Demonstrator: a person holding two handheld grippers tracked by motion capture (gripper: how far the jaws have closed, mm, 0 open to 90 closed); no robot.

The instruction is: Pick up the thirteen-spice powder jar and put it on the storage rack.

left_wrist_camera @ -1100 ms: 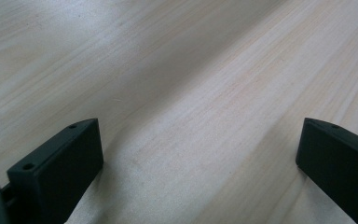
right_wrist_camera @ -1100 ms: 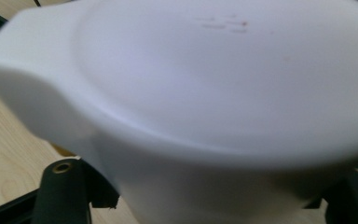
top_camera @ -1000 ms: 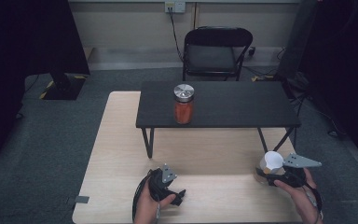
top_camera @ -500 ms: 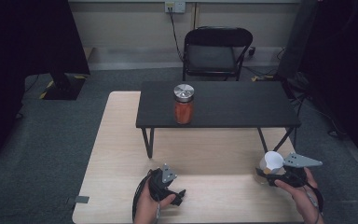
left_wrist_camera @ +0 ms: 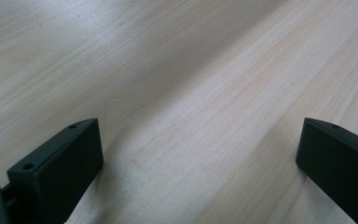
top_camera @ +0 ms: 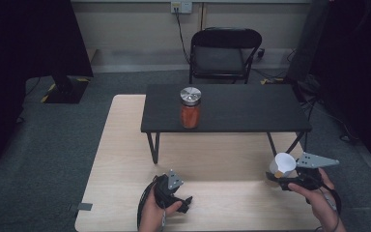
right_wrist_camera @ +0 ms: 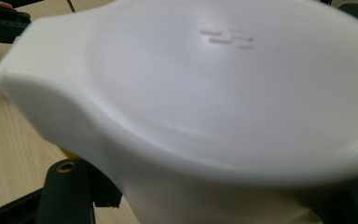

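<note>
Barely anything has moved: from above, the right gripper (top_camera: 282, 176) pinches a white cup (top_camera: 283, 165) well short of the jar (top_camera: 190, 107), left gripper (left_wrist_camera: 200, 163) spread empty, the cup (right_wrist_camera: 223, 107) liable to slip if tilted.

white cup (right_wrist_camera: 223, 107) cut off by edges, hiding right tongs (top_camera: 276, 175)

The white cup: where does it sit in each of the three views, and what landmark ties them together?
High view: the white cup is at lower right, at the front of the right gripper.
Left gripper view: not in it.
Right gripper view: the cup spans the frame, close up, between the jaws.
Shared landmark: the light wooden tabletop.
</note>
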